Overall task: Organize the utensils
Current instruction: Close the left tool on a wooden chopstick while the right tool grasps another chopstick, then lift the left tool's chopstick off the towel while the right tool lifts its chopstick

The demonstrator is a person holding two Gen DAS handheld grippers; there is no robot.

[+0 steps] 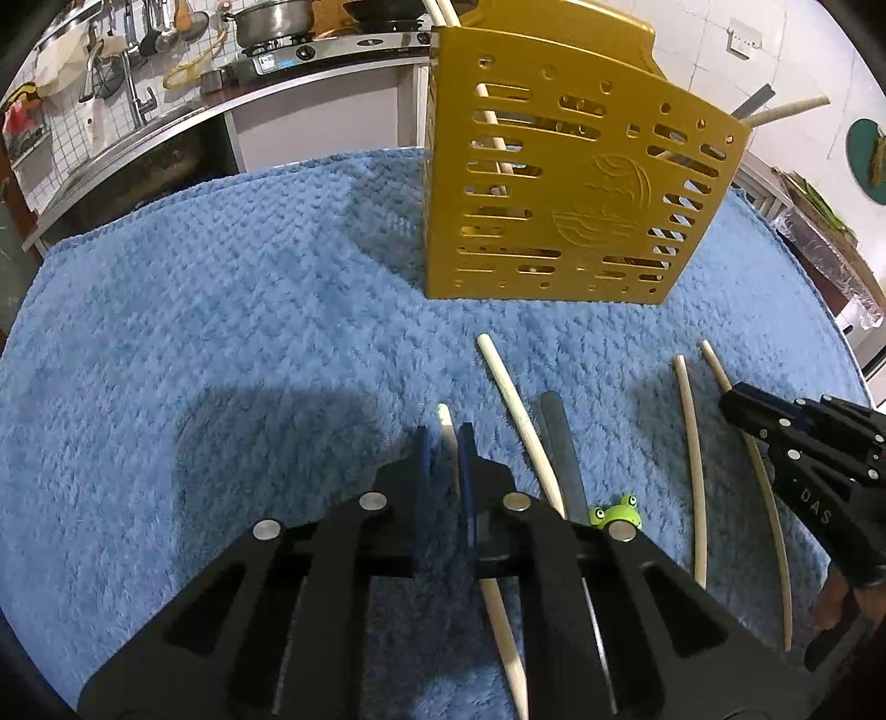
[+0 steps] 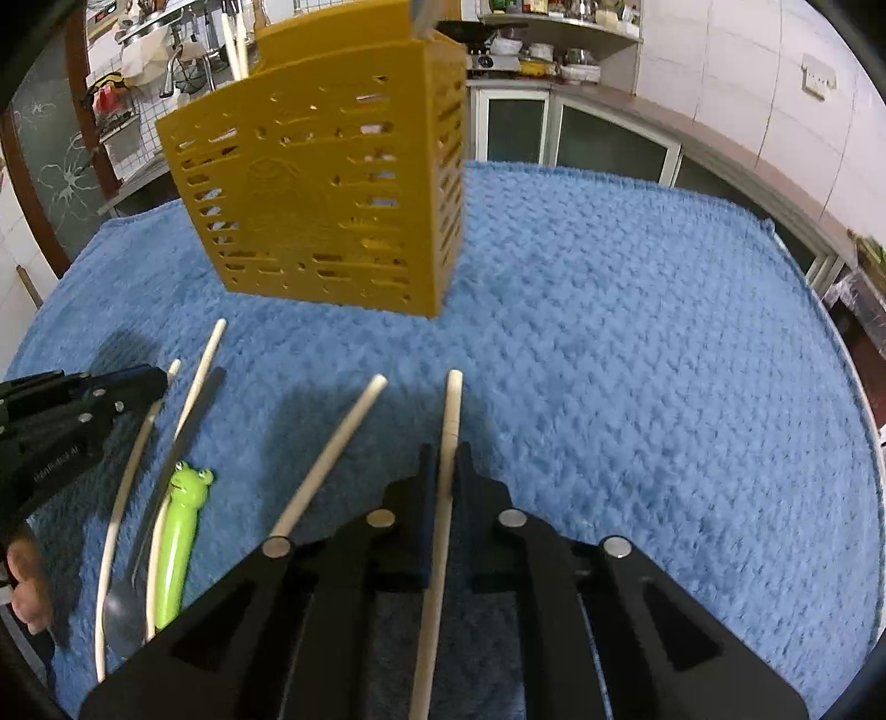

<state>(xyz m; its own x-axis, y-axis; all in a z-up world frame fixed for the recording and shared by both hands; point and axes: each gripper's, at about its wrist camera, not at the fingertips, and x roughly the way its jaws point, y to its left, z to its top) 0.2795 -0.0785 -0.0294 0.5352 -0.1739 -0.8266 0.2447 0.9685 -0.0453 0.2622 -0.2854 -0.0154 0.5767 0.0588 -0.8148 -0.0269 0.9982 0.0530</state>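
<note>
A yellow slotted utensil holder (image 1: 565, 188) stands on the blue towel (image 1: 221, 310), also in the right wrist view (image 2: 326, 205), with chopsticks and a metal utensil inside. My left gripper (image 1: 444, 437) has its jaws close around a pale chopstick (image 1: 446, 426); contact is unclear. My right gripper (image 2: 446, 459) is shut on a pale chopstick (image 2: 451, 410). Loose on the towel lie more chopsticks (image 1: 515, 410) (image 1: 692, 443) (image 2: 343, 437), a metal spoon (image 1: 559, 443) and a green frog utensil (image 2: 180, 531).
The towel (image 2: 637, 360) covers a round table. A kitchen counter with stove and pots (image 1: 277, 33) lies behind. Cabinets (image 2: 581, 138) stand at the back right. The other gripper shows at each view's side (image 1: 803, 443) (image 2: 72, 421).
</note>
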